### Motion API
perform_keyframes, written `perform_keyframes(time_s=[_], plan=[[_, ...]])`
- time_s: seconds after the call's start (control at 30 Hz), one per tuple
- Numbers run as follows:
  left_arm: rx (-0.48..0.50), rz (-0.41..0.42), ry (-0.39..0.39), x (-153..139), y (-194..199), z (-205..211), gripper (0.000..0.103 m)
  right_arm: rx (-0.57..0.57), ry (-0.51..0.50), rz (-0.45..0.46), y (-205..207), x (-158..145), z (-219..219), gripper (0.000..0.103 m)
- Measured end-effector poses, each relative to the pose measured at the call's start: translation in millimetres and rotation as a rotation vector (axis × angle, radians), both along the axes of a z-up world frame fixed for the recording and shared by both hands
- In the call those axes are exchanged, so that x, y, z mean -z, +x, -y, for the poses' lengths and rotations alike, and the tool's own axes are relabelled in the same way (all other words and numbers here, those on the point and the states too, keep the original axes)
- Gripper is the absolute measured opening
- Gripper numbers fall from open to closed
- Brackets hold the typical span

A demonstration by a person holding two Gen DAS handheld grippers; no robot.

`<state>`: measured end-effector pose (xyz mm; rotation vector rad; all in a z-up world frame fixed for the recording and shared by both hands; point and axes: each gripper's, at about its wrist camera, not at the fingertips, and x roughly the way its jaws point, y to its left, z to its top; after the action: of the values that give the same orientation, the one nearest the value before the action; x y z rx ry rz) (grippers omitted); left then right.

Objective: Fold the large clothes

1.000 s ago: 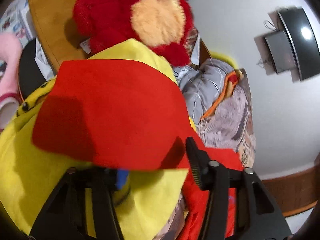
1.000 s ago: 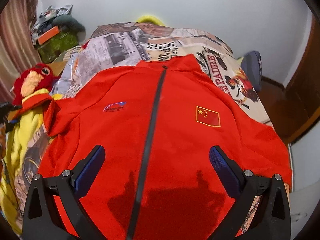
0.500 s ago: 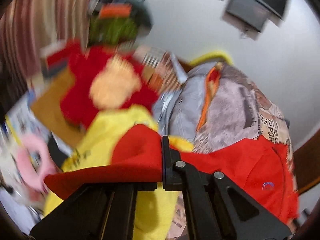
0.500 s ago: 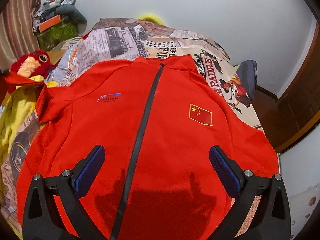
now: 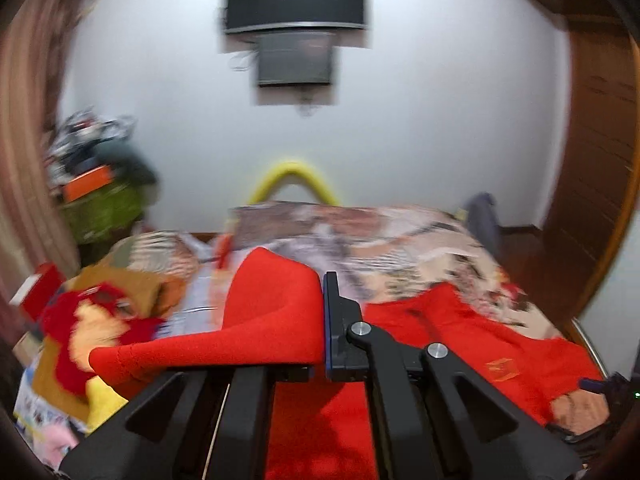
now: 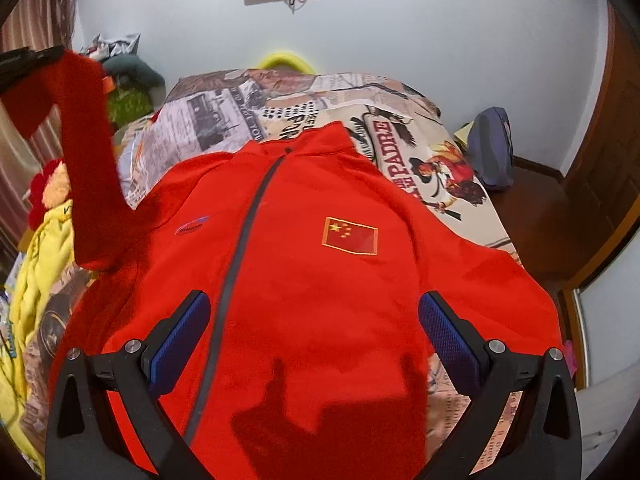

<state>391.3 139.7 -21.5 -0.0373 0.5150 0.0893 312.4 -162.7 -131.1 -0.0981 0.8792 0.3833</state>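
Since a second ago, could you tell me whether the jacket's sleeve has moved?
Yes. The left gripper has lifted the sleeve up, from beside the red plush toy to well above it.

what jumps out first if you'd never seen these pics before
The big red jacket spread front-up across the newspaper-print bedspread, with a flag patch on its chest. Next, its sleeve lifted high at the left of the right wrist view, pinched in the shut left gripper. The right gripper hovers open over the jacket's lower front.

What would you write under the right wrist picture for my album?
Open right gripper hovers over a red jacket on the bed; its sleeve is lifted.
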Motion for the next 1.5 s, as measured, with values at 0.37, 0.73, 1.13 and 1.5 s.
perform_keyframes(time_s=[0.37,0.73,1.13,1.5], plan=[[0.332,-0.284,0.015,106,54,187,0.002,0.09,0.063,-0.052,6,12,70,0.103],[0.45,-0.554,-0.096,166,42,222,0.053,0.109,-0.019,-0.067,1,12,93,0.103],[0.248,-0.405,-0.017,127,-23,71,0.089,-0.032,-0.023,-0.087,12,17,20,0.103],[-0.021,-0.599,0.024,234,-76,-71,0.089,-0.202,-0.127,-0.147,12,57,-60,0.096]])
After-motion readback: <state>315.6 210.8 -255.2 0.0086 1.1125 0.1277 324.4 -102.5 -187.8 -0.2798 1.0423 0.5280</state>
